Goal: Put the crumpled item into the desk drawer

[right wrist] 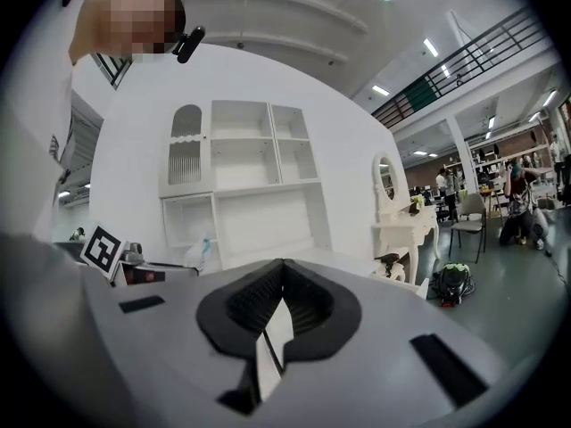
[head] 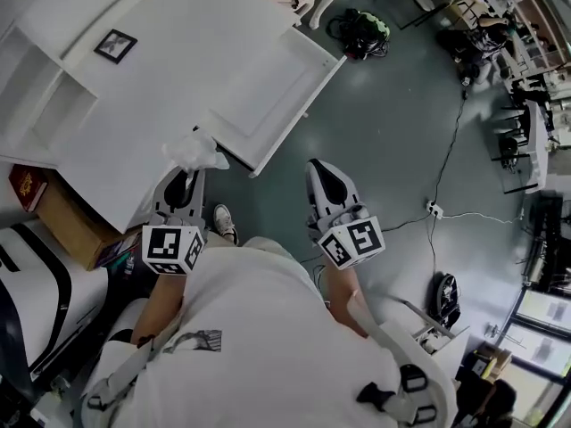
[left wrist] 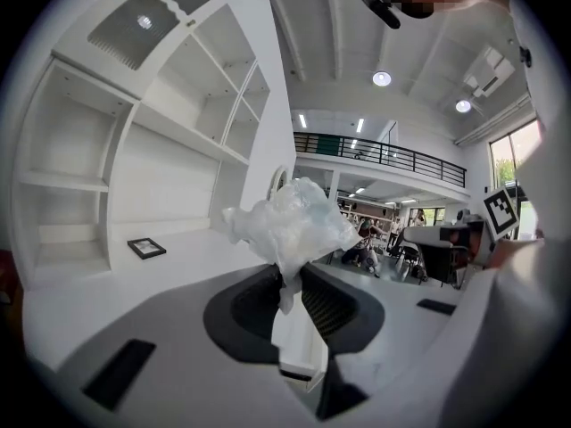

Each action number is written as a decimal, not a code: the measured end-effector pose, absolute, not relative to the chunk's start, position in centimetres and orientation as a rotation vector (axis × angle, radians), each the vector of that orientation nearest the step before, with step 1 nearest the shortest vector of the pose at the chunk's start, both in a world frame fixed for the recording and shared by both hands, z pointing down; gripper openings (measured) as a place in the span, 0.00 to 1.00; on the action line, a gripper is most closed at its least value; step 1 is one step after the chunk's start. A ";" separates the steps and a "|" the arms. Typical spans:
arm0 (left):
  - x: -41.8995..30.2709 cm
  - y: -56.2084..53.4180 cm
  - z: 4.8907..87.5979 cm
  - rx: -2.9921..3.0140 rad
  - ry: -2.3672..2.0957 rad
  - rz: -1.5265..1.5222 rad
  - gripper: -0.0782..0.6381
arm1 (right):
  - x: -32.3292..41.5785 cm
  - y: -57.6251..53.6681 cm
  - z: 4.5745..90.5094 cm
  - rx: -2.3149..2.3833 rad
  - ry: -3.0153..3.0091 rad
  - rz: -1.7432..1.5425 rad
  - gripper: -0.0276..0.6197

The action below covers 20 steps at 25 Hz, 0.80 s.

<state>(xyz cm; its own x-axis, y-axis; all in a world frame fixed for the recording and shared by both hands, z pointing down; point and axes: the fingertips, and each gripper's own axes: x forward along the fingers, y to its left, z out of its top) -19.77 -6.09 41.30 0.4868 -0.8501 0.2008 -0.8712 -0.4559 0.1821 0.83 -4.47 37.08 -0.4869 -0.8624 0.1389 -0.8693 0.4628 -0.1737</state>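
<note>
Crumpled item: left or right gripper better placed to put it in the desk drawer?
Left. The left gripper is shut on the crumpled plastic, right at the white desk front edge in the head view. The right gripper is empty, jaws together, over the floor beside the desk.

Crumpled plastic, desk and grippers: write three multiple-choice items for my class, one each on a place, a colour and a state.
1. Where is the crumpled plastic?
A. On the floor
B. Between the fingers of the left gripper
C. On a shelf

2. What colour is the desk?
A. Black
B. Brown
C. White

3. How do the fingers of the right gripper stand?
A. Together, with nothing between them
B. Wide apart
C. Clamped on the plastic

Key:
1 B: the left gripper view shows its fingers pinching the plastic's tail.
2 C: the desk's top is white in every view.
3 A: the right gripper view shows its fingers meeting, empty.
</note>
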 end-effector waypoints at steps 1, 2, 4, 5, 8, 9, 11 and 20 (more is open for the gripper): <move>-20.0 -6.9 41.9 2.470 -1.446 0.122 0.21 | 0.4 -5.2 37.3 1.583 -2.646 0.349 0.06; -20.1 -7.7 42.6 2.469 -1.423 0.129 0.21 | 0.3 -5.8 37.6 1.595 -2.631 0.354 0.06; -20.0 -9.1 43.8 2.479 -1.374 0.151 0.21 | 0.3 -6.9 38.2 1.627 -2.602 0.366 0.06; -19.8 -9.7 44.3 2.486 -1.350 0.162 0.21 | 0.4 -7.4 38.5 1.641 -2.589 0.371 0.06; -19.4 -11.1 45.5 2.493 -1.285 0.203 0.21 | 0.6 -8.3 38.7 1.676 -2.554 0.382 0.06; -19.1 -11.6 45.8 2.494 -1.268 0.215 0.21 | 0.8 -8.5 38.6 1.688 -2.546 0.383 0.06; -18.3 -12.6 46.1 2.503 -1.246 0.226 0.21 | 1.5 -9.1 38.6 1.713 -2.532 0.383 0.06; -14.5 -15.6 46.9 2.507 -1.230 0.279 0.21 | 4.8 -12.2 38.9 1.732 -2.556 0.393 0.06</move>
